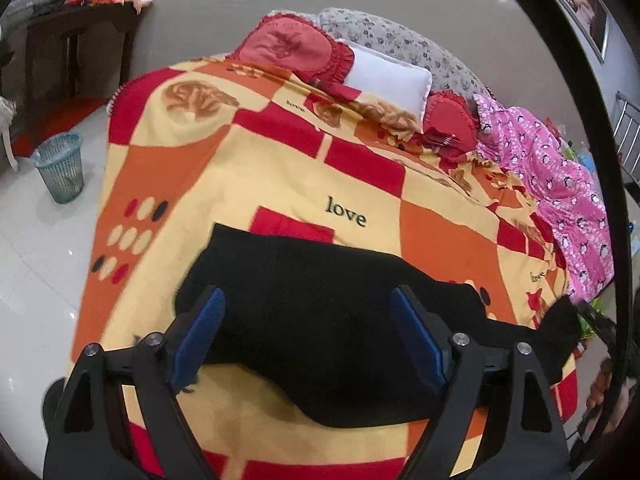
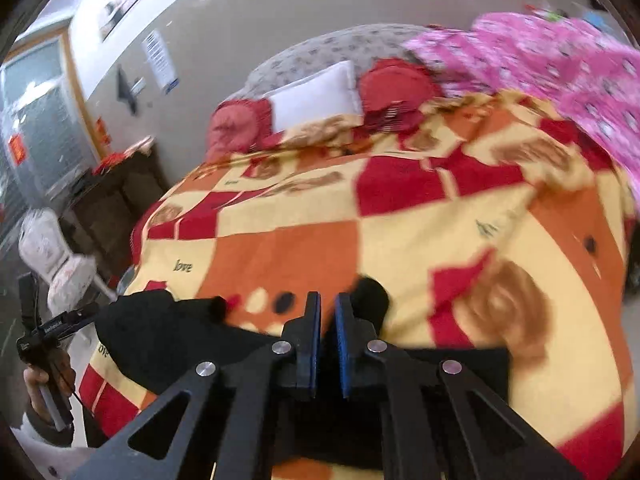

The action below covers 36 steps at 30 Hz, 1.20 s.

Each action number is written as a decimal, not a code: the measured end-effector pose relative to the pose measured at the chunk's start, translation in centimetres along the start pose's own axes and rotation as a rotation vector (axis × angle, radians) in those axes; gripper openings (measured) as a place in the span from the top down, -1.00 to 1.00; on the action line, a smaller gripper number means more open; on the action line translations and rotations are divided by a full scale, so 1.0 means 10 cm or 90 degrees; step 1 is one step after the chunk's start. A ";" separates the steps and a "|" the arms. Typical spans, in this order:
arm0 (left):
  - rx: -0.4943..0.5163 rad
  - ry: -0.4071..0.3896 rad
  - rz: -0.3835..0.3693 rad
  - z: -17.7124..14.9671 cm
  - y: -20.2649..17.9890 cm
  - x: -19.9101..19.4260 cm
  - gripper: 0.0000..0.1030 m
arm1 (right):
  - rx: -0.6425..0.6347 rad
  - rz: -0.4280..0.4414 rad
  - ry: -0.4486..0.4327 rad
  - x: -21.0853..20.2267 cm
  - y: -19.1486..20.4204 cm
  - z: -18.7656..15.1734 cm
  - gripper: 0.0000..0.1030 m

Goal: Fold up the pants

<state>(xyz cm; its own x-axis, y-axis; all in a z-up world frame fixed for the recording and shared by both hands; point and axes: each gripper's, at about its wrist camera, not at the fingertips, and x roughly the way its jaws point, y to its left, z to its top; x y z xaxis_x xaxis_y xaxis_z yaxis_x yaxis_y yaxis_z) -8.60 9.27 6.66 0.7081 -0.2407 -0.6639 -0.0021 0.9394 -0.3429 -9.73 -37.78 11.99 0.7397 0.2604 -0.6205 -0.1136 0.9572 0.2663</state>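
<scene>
Between and beneath the left tongs (image 1: 306, 308), whose blue pads stand wide apart holding nothing, the black pants (image 1: 320, 320) lie spread on the bed's patterned blanket (image 1: 248, 160). The right tongs (image 2: 328, 312) are nearly closed, black cloth bunched just beside and under them; whether cloth is pinched between the pads I cannot tell. Beyond both tongs lie a white pillow (image 1: 388, 76), red cushions (image 1: 292, 46) and a pink quilt (image 1: 560, 184).

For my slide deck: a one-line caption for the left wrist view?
Open left gripper hovering over black pants on a patterned blanket.
</scene>
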 end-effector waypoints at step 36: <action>-0.013 0.001 -0.001 -0.09 0.03 -0.03 -0.65 | -0.014 0.164 0.091 0.40 0.70 -0.53 -0.34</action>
<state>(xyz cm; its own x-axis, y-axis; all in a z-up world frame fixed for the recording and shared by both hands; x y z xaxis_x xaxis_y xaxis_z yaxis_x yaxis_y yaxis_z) -9.40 9.44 6.17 0.7067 -0.2431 -0.6644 -0.0153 0.9336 -0.3579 -11.09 -29.36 7.52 0.5833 0.5088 -0.6331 -0.3014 0.8594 0.4130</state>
